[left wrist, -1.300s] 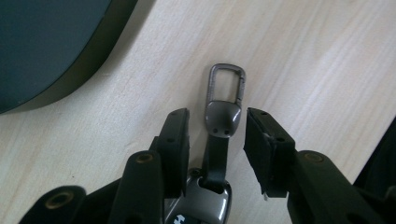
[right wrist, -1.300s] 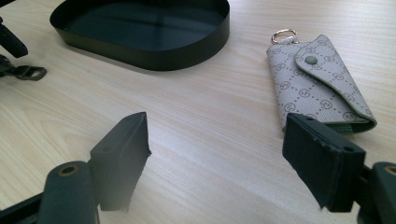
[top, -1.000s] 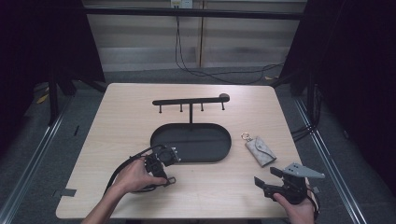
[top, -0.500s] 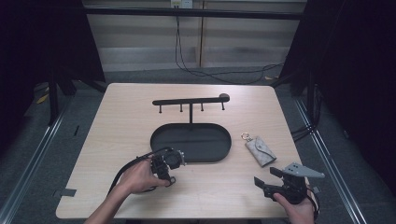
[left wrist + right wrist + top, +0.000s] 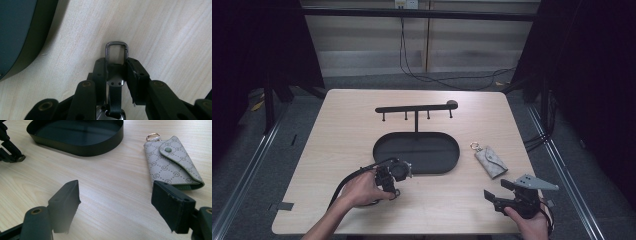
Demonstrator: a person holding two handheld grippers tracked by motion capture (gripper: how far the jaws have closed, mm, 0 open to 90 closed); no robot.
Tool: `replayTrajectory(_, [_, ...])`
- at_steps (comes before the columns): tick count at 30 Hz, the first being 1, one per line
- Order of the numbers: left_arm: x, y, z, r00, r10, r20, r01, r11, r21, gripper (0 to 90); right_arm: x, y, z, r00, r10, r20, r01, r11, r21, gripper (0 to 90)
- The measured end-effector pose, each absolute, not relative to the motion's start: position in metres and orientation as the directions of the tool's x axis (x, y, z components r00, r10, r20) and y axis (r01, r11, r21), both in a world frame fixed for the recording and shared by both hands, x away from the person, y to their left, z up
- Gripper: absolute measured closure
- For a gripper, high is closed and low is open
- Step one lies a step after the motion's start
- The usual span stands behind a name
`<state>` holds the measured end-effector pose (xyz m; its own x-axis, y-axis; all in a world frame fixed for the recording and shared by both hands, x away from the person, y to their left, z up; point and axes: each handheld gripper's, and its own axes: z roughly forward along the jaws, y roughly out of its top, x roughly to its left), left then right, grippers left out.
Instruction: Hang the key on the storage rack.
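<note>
The left gripper (image 5: 393,181) sat just in front of the tray (image 5: 384,155), near the tray's left end, with the person's left hand (image 5: 360,189) wrapped round it from behind. Its jaws were pinched on a dark strap (image 5: 114,75) that ended in a metal clasp (image 5: 116,52). In the left gripper view the clasp stuck out past the jaw tips, its loop lying against the table (image 5: 162,32), and the tray's wall (image 5: 32,37) curved away just beside it. A cable (image 5: 354,175) looped from this gripper back along the hand.

The right gripper (image 5: 499,192) was well apart from the tray, off beyond its right end and nearer the table's front edge. Its jaws stood wide apart with nothing between them; in the right gripper view bare wood lay between the two pads (image 5: 66,200). The person's right hand (image 5: 527,222) held it from below.

A grey key pouch (image 5: 490,161) with a small ring (image 5: 474,146) lay flat just right of the tray, between the tray and the right gripper. In the right gripper view the pouch (image 5: 172,162) lay ahead of the right jaw, its flap snapped shut, not touching the jaw.

Behind the tray stood a black hook rack (image 5: 417,107) on a thin post rising from the tray's far side.
</note>
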<state>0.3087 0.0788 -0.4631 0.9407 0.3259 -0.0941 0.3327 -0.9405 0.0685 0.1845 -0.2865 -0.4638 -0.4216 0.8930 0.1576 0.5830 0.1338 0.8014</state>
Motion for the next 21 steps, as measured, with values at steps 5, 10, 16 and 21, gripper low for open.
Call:
replayTrajectory(5, [0.31, 0.082, -0.463, 0.934, 0.336, -0.119, 0.347, -0.934, 0.084, 70.4, 0.184, -0.286, -0.464, -0.423, 0.892, 0.159, 0.582, 0.133, 0.802, 22.5])
replayTrajectory(10, [0.312, 0.088, -0.453, 0.924, 0.352, -0.148, 0.369, -0.923, 0.111, 70.4, 0.184, -0.286, -0.464, -0.424, 0.891, 0.159, 0.582, 0.134, 0.802, 22.5])
replayTrajectory(16, [0.315, 0.093, -0.444, 0.918, 0.368, -0.149, 0.387, -0.913, 0.13, 70.3, 0.185, -0.286, -0.464, -0.43, 0.889, 0.155, 0.579, 0.14, 0.803, 22.4])
replayTrajectory(21, [0.315, 0.1, -0.436, 0.911, 0.385, -0.146, 0.405, -0.901, 0.155, 70.3, 0.185, -0.286, -0.464, -0.43, 0.889, 0.155, 0.579, 0.139, 0.803, 22.4])
